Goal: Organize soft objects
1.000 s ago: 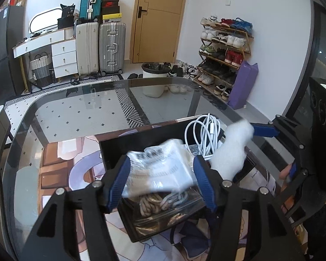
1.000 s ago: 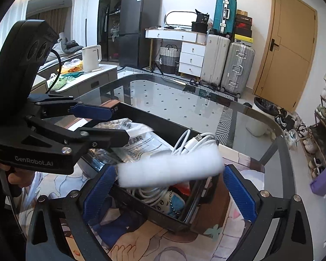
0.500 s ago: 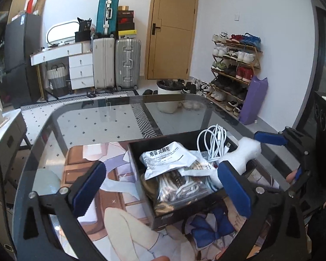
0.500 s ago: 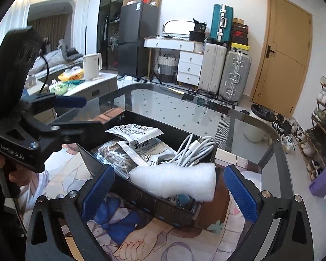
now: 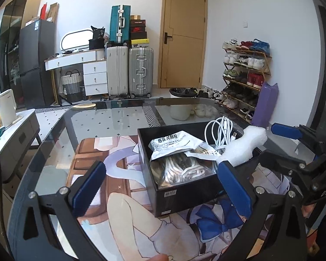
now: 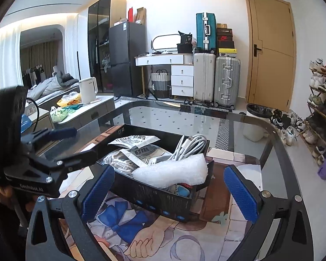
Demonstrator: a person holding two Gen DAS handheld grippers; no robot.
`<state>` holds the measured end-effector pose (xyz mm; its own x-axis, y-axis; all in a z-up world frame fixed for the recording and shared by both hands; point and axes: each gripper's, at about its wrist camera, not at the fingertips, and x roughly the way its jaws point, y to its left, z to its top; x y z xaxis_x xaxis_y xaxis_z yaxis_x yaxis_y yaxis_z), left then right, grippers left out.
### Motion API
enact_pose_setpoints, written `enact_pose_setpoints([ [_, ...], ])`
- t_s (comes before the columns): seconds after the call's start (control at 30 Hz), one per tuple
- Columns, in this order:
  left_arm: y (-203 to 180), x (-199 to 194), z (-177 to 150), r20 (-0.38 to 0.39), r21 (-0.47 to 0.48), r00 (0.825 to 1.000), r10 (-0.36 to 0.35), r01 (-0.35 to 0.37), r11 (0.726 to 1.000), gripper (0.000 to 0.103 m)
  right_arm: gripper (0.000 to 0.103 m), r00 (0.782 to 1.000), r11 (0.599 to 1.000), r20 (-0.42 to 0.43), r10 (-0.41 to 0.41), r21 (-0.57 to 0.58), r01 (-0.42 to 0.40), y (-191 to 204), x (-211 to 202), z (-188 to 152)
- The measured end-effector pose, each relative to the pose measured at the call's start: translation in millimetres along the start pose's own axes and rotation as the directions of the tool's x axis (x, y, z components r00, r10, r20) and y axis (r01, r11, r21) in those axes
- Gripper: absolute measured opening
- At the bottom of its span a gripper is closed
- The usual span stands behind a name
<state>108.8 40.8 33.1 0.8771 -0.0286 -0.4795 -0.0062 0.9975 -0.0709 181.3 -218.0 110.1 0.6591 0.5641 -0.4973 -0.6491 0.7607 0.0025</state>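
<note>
Black rectangular cardboard box (image 5: 184,193) on glass-topped desk (image 5: 110,119), over an illustrated mat. Contents: white bubble-wrap roll (image 6: 171,170) lying along the box's right-hand edge, coiled white cable (image 5: 219,130), silver printed foil pouch (image 5: 173,143). Right view only — blue item beneath the roll. Left tongs (image 5: 160,187) and right tongs (image 6: 169,191) — both spread wide, empty, near the box.

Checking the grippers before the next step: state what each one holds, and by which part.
Nothing is held. Left gripper and right gripper are both open; the white foam roll lies in the black box.
</note>
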Motion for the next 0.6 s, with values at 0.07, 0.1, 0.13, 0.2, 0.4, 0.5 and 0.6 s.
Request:
enact_pose_setpoints([
  [0.07,1,1,-4,0.008,-0.006,1.000,0.010,-0.010,1.000,0.103,0.102,1.000,1.000,0.007,0.008,0.009,-0.009,-2,-1,-1],
  [0.1,1,1,-6,0.013,-0.009,1.000,0.011,-0.011,1.000,0.103,0.102,1.000,1.000,0.009,0.013,0.006,-0.014,-2,-2,-2],
  [0.13,2,2,-8,0.019,-0.013,1.000,0.018,-0.017,1.000,0.103,0.102,1.000,1.000,0.018,0.013,0.008,-0.013,-2,-3,-4],
  [0.2,2,3,-7,0.013,-0.015,1.000,0.026,-0.026,1.000,0.103,0.102,0.999,1.000,0.025,0.025,0.019,-0.025,-3,-3,-5],
  [0.4,0,0,-7,0.031,-0.011,0.998,0.055,-0.055,0.998,0.103,0.102,0.998,0.999,0.050,0.033,0.000,-0.034,3,-4,-10],
  [0.5,2,-1,-8,0.039,-0.021,0.998,0.052,-0.051,0.998,0.103,0.102,0.997,0.999,0.059,0.045,-0.006,-0.045,8,-2,-16],
  [0.6,5,-5,-9,0.054,-0.042,0.998,0.044,-0.042,0.998,0.103,0.102,0.999,0.999,0.033,0.033,-0.018,-0.033,11,5,-18],
])
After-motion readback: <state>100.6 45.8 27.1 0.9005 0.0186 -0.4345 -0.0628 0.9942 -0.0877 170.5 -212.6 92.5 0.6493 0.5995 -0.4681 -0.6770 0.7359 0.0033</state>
